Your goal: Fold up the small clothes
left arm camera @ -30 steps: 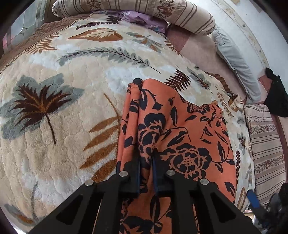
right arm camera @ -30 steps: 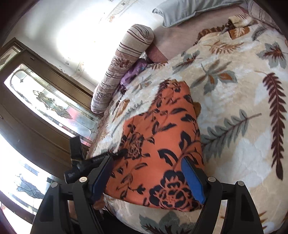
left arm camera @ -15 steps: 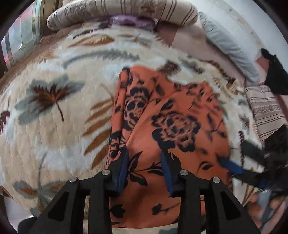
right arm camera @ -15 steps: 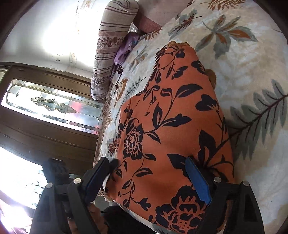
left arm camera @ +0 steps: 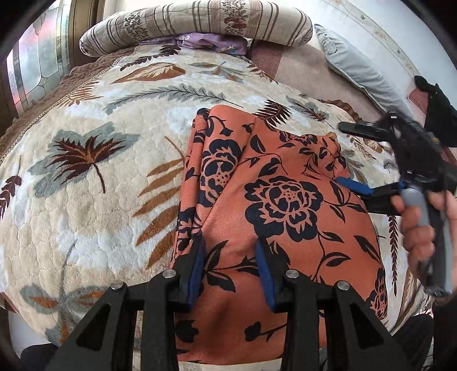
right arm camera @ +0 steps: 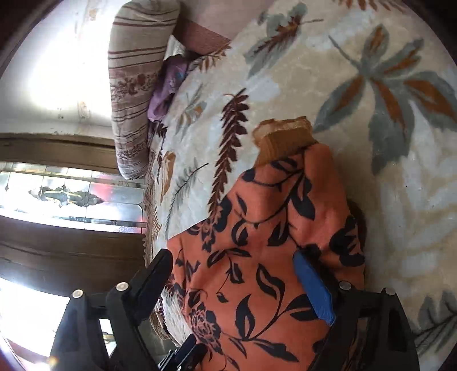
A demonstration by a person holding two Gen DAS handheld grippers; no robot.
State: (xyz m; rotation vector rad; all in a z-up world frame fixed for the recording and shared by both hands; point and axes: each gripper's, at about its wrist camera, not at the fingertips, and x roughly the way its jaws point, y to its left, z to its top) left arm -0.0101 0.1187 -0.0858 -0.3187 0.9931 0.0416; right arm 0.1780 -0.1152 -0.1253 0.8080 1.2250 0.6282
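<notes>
An orange garment with black flowers lies folded on the leaf-patterned blanket, with a bunched fold along its left side. My left gripper hovers over the garment's near part, open, and the cloth lies flat under the gap between its blue pads. My right gripper comes in from the right, held by a hand, jaws wide. In the right wrist view the right gripper straddles the orange garment, open, with one blue pad low at the cloth's edge. A mustard ribbed piece sticks out beyond the garment's far end.
A striped bolster and a purple cloth lie at the far end of the bed, with a grey pillow to the right. A dark wooden door with patterned glass stands beyond the bed's edge. The blanket spreads wide on the left.
My left gripper let go of the fold, opened and drew back toward the near edge. My right gripper swung in and sank over the garment's right side, rolling as it went.
</notes>
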